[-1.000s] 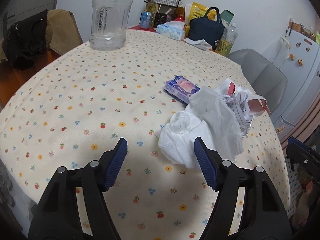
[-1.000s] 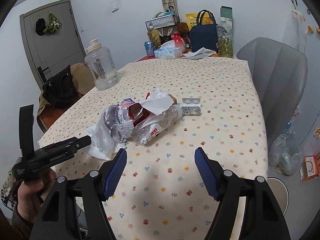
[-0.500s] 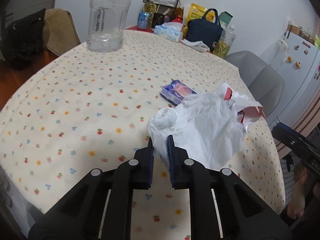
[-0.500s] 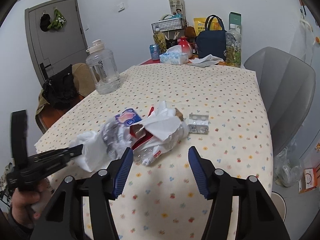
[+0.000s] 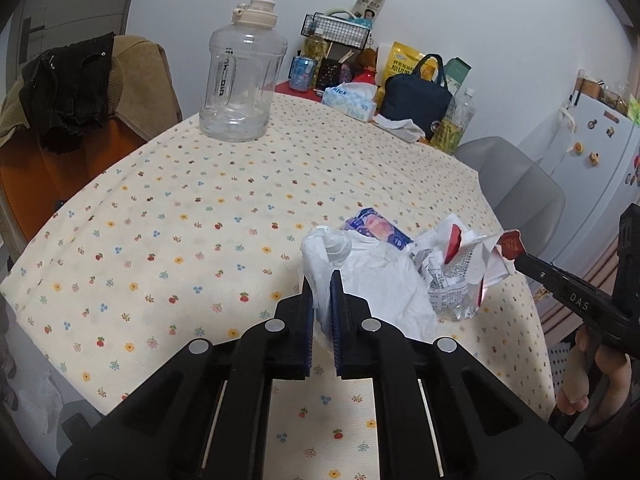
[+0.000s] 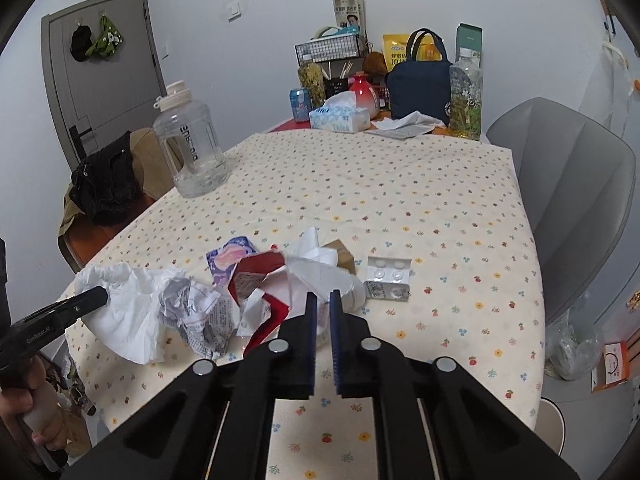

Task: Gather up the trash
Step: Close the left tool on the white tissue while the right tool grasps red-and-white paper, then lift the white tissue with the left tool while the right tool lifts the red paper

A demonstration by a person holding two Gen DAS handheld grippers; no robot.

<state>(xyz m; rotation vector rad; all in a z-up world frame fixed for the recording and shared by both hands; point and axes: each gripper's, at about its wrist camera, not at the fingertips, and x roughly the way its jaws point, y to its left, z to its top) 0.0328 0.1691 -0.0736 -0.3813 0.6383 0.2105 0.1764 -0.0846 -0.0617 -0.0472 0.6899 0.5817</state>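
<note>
A white plastic bag (image 5: 376,280) holds a pile of trash on the flowered table (image 5: 180,208): crumpled printed paper (image 5: 444,280), red carton scraps (image 5: 454,242) and a purple wrapper (image 5: 378,230). My left gripper (image 5: 322,300) is shut on the bag's near edge. In the right wrist view the bag (image 6: 124,312) spreads left, with crumpled paper (image 6: 200,312), a red carton (image 6: 256,276) and a clear plastic bottle (image 6: 348,292). My right gripper (image 6: 323,312) is shut on the bag's other edge by the bottle. A pill blister pack (image 6: 388,278) lies just right of the pile.
A large clear water jug (image 5: 240,76) stands at the table's far left. A tissue box (image 6: 340,118), navy lunch bag (image 6: 420,80), bottles and a wire basket (image 6: 330,48) crowd the far end. A grey chair (image 6: 568,200) stands at the right, a clothes-draped chair (image 5: 80,92) at the left.
My left gripper closed on the bag's edge and lifted it. My right gripper came down to the pile and closed on the bag's opposite side.
</note>
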